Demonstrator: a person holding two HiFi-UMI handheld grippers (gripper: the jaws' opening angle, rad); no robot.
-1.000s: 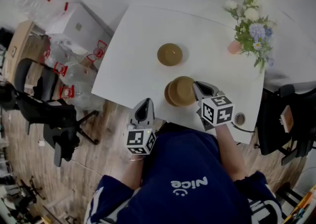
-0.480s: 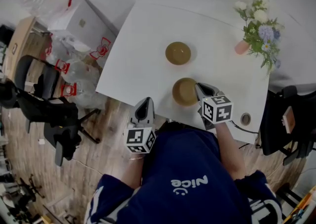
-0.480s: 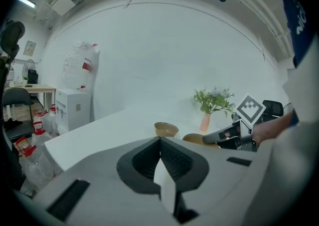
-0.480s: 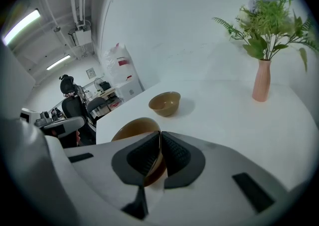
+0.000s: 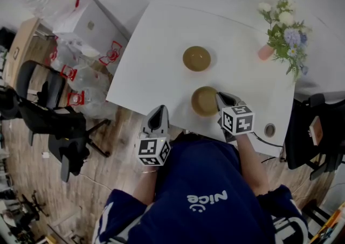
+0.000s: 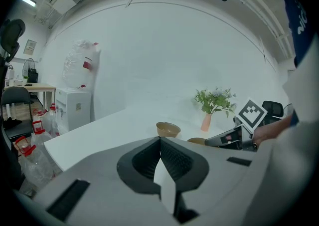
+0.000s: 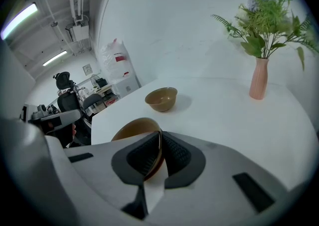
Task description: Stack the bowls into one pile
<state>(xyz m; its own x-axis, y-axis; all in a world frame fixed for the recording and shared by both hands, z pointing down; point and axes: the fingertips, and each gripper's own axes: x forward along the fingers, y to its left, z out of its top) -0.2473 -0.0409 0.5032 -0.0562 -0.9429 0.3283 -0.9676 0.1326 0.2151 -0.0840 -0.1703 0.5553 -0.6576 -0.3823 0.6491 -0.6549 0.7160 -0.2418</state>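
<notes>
Head view: right gripper pinches the rim of a brown bowl; the second bowl sits well ahead of it, apart — stacking not yet done. Beside it, left gripper closed, empty.

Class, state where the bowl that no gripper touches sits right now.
In the head view the free bowl stands near the middle of the white table, just beyond the held bowl in the right gripper, left of the pink vase.
</notes>
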